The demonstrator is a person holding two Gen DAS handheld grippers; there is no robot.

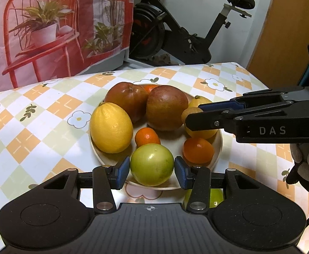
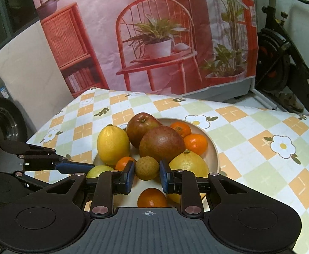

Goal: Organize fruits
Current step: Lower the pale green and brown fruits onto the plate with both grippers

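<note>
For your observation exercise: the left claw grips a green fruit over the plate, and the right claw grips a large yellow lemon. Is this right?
Not quite. The right claw grips a small brownish round fruit, not a lemon; the right wrist view shows it. The left claw does grip the green fruit over the plate.

White letters "DAS" — on right gripper (image 1: 193, 114) arm

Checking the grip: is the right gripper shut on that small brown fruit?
Shut: right gripper pads press both sides of the small brown fruit.

Two close, downward views; shared plate (image 1: 217, 146).
</note>
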